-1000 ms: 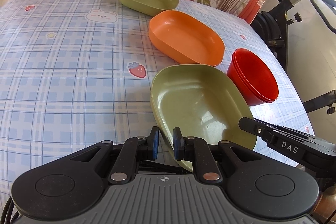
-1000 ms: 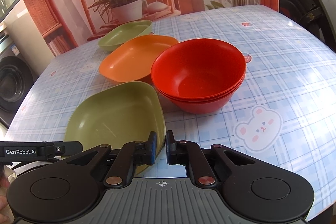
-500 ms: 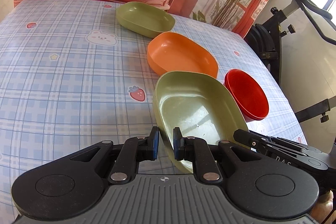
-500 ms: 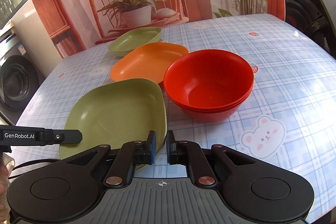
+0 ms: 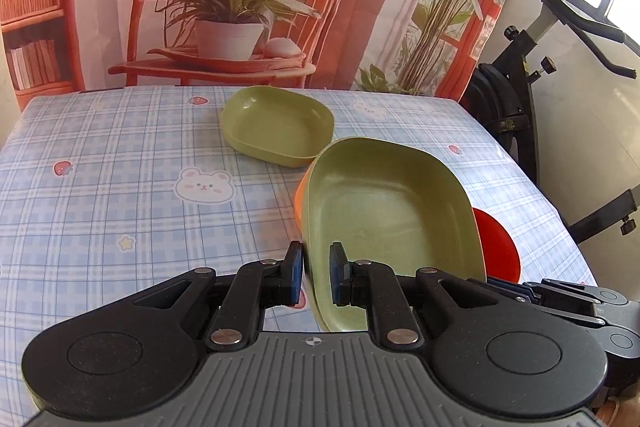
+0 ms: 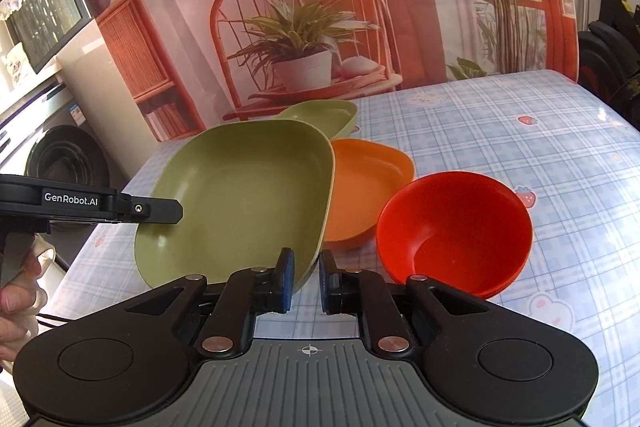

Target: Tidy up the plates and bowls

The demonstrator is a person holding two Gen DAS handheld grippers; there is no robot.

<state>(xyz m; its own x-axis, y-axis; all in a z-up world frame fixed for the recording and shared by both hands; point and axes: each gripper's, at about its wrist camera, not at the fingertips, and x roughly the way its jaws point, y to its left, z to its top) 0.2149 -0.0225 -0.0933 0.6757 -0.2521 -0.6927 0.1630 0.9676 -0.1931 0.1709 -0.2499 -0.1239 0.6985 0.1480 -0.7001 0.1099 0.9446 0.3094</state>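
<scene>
**Operator:** Jaws first. Report the left unit.

**Inspector:** Left gripper (image 5: pixel 316 279) is clamped on the near rim of the green plate (image 5: pixel 384 211); one blue pad sits outside the wall, the other inside. The plate is lifted and tilted, its far edge raised. From the right wrist view the left gripper (image 6: pixel 120 209) reaches in level from the left edge, and the person's hand (image 6: pixel 16 299) grips its handle low in the corner.

**Operator:** Where does that plate sit relative to the others?

**Inspector:** Left to right on the checked tablecloth (image 5: pixel 120 155): a second green plate (image 5: pixel 276 127) rests flat at the far side, near the backdrop. The held plate hangs over the orange plate (image 6: pixel 368 187), covering its left part. Whether the two touch cannot be determined. The red bowls (image 6: pixel 452 231), a nested stack, stand just right of the orange plate.

**Operator:** Right unit?

**Inspector:** Right gripper (image 6: pixel 306 279) is nearly closed and grasps nothing; a narrow gap shows tablecloth between the pads. It is held level, pointing at the gap between the held plate and the red bowls, close to the plate's near corner.
</scene>
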